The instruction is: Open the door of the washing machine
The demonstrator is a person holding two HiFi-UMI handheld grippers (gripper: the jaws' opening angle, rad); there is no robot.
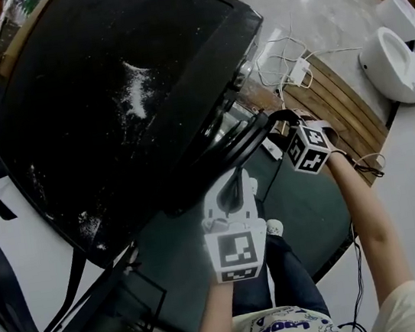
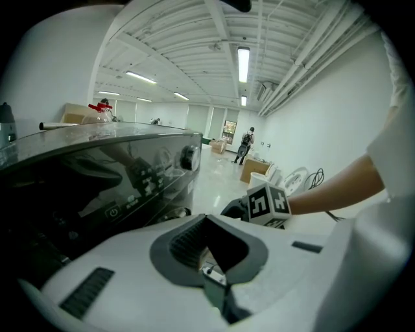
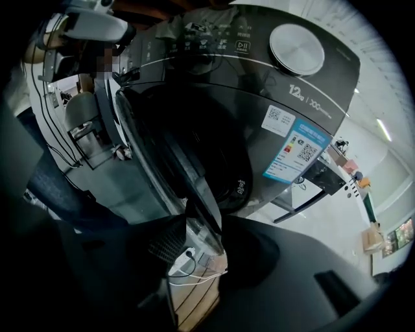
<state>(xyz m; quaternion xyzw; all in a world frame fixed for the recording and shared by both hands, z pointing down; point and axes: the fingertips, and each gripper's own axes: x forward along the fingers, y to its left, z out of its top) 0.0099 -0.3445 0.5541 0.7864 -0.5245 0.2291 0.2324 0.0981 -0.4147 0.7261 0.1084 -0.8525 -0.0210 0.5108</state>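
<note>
1. Seen from above, a dark washing machine fills the upper left of the head view. White powder is scattered on its top.
2. The door is on the machine's front and stands ajar. Its rim swings out from under the top's front edge towards the person.
3. The black right gripper is at the door's free edge.
4. In the right gripper view, the jaws stand wide apart with the door's rim running between them. Floor shows through the gap beside the rim. I cannot tell whether either pad touches the rim.
5. Behind the door, the same view shows the dark drum opening. Above it is a round silver knob, and beside it a blue and white label.
6. The white left gripper hangs near the door's lower edge, just beside the right gripper and apart from the machine.
7. In the left gripper view, its jaws are closed together and hold nothing.
8. On the grey floor to the right lie a wooden pallet and white cables. White toilets stand further right.
</note>
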